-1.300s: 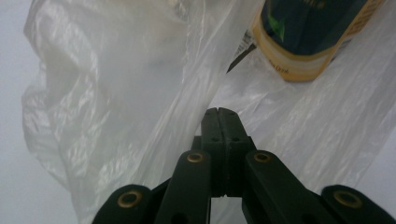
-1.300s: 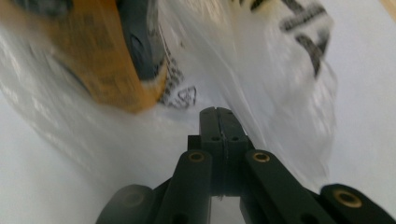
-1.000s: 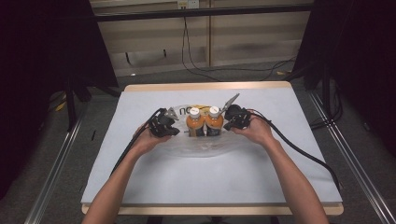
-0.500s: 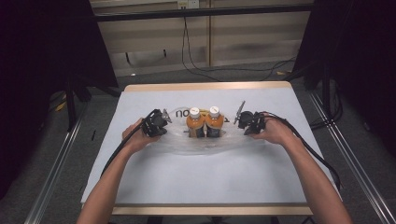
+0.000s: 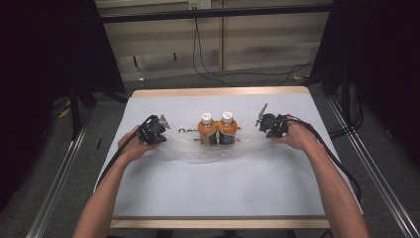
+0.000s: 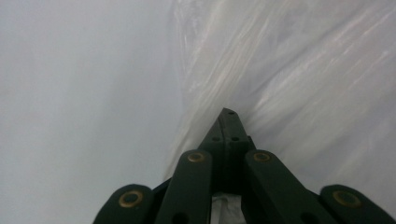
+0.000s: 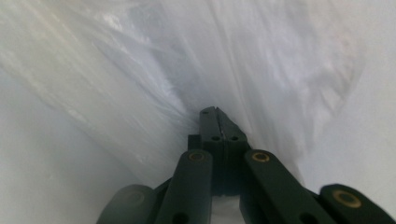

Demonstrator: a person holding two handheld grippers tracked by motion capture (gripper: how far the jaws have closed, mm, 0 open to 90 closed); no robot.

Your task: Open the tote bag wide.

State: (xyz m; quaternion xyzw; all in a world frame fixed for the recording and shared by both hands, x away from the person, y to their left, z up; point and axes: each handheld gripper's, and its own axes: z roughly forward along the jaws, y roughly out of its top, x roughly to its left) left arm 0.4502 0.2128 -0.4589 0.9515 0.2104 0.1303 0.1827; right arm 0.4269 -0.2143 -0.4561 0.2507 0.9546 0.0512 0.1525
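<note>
High view shows a clear plastic bag (image 5: 213, 148) lying on the white-covered desk (image 5: 223, 193), spread sideways between the two hands, with two orange bottles (image 5: 218, 130) standing upright side by side at its middle, touching each other, white caps up. Whether the bottles stand fully inside the bag's mouth or just on its film is hard to tell from above; the film seems to gather around their bases. The left gripper (image 5: 154, 130) holds the bag's left edge and the right gripper (image 5: 270, 125) its right edge, well apart from each other with the bottles between them. Left gripper view shows its black jaws clenched tight on a fold of the film (image 6: 280, 79), which fans out in taut creases from the tips; right gripper view shows the same, jaws pressed together on bunched plastic (image 7: 140, 84) that stretches away in streaks. The bag looks very light, thin and limp, with no stiffness of its own, and slick enough that a small pinch could slide out under a pull; it could also tear or stretch if dragged hard against the bottles' weight. The best hold is probably a doubled fold at the rim, as now, rather than a single layer. The filled bottles are likely the heavy part, rigid and smooth, and top-heavy enough to tip if the film under them is tugged unevenly.
</note>
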